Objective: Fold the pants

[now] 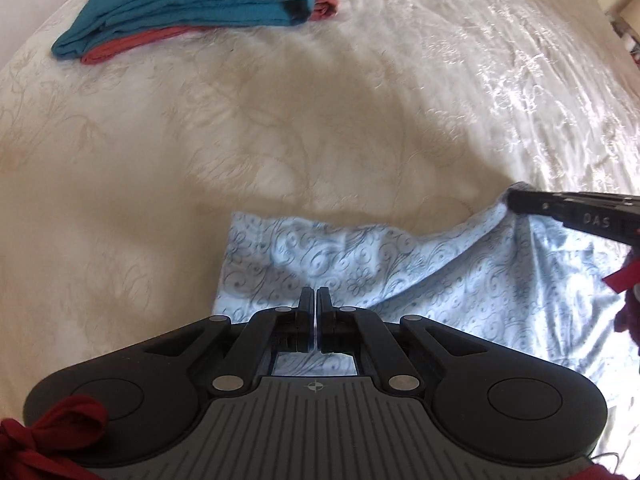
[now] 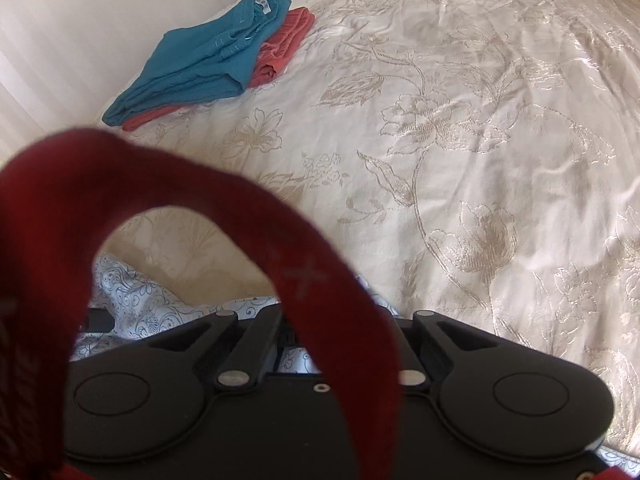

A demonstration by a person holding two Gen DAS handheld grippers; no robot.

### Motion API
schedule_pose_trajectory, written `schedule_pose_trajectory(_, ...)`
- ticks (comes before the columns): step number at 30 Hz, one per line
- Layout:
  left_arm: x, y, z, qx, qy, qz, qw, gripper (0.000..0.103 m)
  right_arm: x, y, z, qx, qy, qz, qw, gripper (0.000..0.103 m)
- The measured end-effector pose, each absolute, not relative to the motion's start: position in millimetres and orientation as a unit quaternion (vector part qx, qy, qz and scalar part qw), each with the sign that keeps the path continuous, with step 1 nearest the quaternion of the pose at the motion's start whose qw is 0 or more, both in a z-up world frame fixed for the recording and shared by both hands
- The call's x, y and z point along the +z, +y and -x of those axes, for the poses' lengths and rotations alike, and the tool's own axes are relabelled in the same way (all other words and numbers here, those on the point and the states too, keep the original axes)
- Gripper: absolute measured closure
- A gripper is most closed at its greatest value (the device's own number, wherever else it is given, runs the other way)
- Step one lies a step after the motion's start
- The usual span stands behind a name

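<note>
Both grippers, left (image 1: 316, 300) and right (image 1: 520, 200), pinch patterned pants (image 1: 400, 272) on bedspread (image 1: 280, 140).

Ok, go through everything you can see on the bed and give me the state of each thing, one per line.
Light blue patterned pants: partly folded, one corner lifted.
Left gripper: jaws shut, over the pants.
Right gripper: jaws shut on the pants' lifted corner.
Teal garment: folded, stacked on the red one.
Red garment: folded, underneath.
Bedspread: spread out, slightly wrinkled.
Dark red strap: looped across the right wrist view.
</note>
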State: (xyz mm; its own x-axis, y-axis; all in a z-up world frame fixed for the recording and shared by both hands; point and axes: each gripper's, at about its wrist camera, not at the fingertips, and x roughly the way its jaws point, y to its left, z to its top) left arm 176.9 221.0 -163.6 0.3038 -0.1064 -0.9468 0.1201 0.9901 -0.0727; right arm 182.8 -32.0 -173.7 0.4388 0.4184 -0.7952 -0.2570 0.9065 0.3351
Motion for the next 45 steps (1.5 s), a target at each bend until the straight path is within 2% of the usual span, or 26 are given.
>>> schedule_pose_trajectory(3,-174.1,214.6,-190.0,-0.07,0.59,-0.004,0.805,0.101,-176.0,-31.4,-182.6,0.193,0.495,-0.085,0.843,0.089)
schedule_pose_trajectory(7,-186.2,218.5,-203.6,-0.04,0.585,-0.021,0.809,0.101,-166.5,-36.7,-178.6,0.167,0.472,-0.081,0.862,0.062)
schedule_pose_trajectory(12,-189.3,245.0,-216.5,-0.02,0.605,0.078,0.792,0.101,-144.3,-51.0,-160.3,0.145,0.446,-0.07,0.88,0.062)
schedule_pose_trajectory(19,-155.3,208.9,-191.1,-0.066,0.565,0.025,0.822,0.101,-140.2,-37.4,-117.8,0.165,0.455,-0.04,0.874,0.062)
schedule_pose_trajectory(23,-168.3,186.1,-187.0,-0.108,0.57,-0.001,0.815,0.101,-160.6,-31.5,-92.5,0.161,0.497,-0.024,0.852,0.062)
schedule_pose_trajectory(28,-199.8,203.5,-200.9,-0.038,0.606,0.006,0.795,0.101,-168.0,-42.1,-70.2,0.16,0.532,-0.035,0.831,0.062)
schedule_pose_trajectory(30,-194.9,212.7,-205.9,-0.027,0.611,0.041,0.79,0.101,-158.2,-48.8,-64.7,0.168,0.519,-0.02,0.838,0.063)
schedule_pose_trajectory(34,-167.1,205.5,-198.3,-0.013,0.584,0.019,0.811,0.101,-143.3,-78.2,-66.5,0.156,0.483,0.013,0.861,0.063)
schedule_pose_trajectory(37,-147.3,193.9,-187.0,-0.018,0.576,0.038,0.816,0.101,-139.3,-100.6,-79.2,0.153,0.464,0.04,0.871,0.062)
schedule_pose_trajectory(45,-129.7,117.6,-178.0,-0.06,0.571,0.051,0.817,0.101,-141.3,-118.1,-107.0,0.237,0.428,0.114,0.865,0.06)
